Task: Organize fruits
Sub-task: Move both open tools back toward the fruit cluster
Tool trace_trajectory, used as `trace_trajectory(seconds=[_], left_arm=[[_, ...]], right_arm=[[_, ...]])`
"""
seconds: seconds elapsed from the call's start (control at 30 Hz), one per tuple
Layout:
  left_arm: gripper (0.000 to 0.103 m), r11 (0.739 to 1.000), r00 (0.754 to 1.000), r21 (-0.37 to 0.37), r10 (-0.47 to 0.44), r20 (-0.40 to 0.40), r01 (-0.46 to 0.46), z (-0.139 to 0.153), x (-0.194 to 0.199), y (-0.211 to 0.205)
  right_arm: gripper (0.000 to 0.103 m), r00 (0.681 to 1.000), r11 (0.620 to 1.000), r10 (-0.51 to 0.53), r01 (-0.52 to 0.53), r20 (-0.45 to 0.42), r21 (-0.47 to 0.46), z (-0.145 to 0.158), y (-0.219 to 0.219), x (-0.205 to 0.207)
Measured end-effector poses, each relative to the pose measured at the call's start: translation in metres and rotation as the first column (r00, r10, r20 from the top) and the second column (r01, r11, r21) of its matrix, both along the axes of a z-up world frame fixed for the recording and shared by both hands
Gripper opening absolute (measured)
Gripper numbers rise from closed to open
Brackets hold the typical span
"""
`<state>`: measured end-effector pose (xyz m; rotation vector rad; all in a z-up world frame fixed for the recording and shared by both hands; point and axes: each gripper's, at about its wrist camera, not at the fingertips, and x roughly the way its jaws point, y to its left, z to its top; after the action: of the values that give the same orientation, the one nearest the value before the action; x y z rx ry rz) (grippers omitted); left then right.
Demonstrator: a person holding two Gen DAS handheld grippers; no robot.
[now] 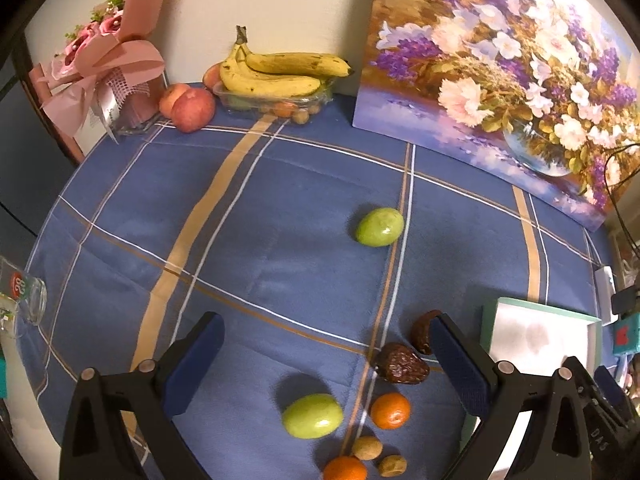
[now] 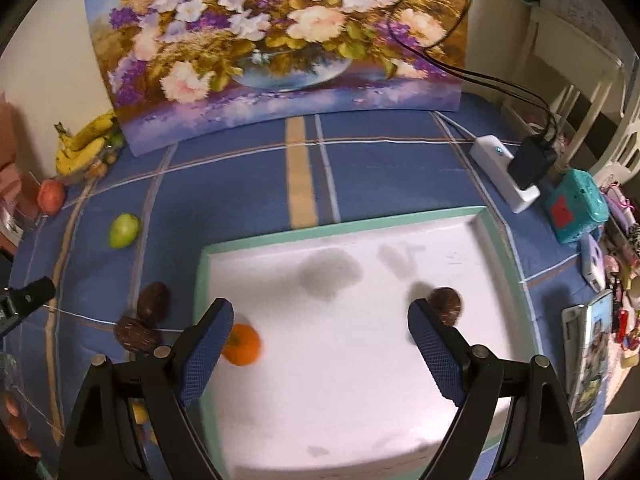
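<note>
My left gripper [image 1: 326, 328] is open and empty over the blue cloth. Below it lie a green fruit [image 1: 313, 416], a small orange [image 1: 390, 410], two dark dates [image 1: 401, 363], two small brown fruits [image 1: 367, 448] and another orange [image 1: 345, 469]. A second green fruit [image 1: 379, 227] lies farther out. My right gripper [image 2: 320, 316] is open and empty above the white tray [image 2: 516, 280]. In the tray are an orange [image 2: 242, 344], blurred, beside the left finger and a dark date [image 2: 446, 304] by the right finger.
Bananas on a clear fruit container [image 1: 276, 68], apples [image 1: 193, 109] and a pink bouquet [image 1: 104, 64] stand at the back left. A flower painting [image 1: 500, 68] leans on the wall. A power strip with charger [image 2: 512, 168], a teal box [image 2: 574, 206] and clutter lie right of the tray.
</note>
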<state>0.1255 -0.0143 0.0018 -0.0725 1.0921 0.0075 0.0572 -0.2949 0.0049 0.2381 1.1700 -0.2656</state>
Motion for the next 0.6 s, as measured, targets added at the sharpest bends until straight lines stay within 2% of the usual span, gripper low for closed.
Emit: trace_trajectory(seconds=[0.27, 0.47, 0.6], left_arm=[[0.103, 0.999, 0.997, -0.023, 0.042, 0.069, -0.04, 0.006, 0.002, 0.041], [0.103, 0.99, 0.989, -0.092, 0.117, 0.087, -0.109, 0.009, 0.005, 0.083], [0.103, 0.982, 0.989, -0.156, 0.121, 0.084, -0.107, 0.01, 0.006, 0.1]], right_arm=[[0.089, 0.996, 0.996, 0.08, -0.082, 0.048, 0.044, 0.002, 0.037, 0.015], [0.089, 0.989, 0.986, 0.136, -0.141, 0.062, 0.085, 0.0, 0.066, 0.026], [0.089, 0.985, 0.98, 0.156, -0.165, 0.08, 0.114, -0.001, 0.083, 0.032]])
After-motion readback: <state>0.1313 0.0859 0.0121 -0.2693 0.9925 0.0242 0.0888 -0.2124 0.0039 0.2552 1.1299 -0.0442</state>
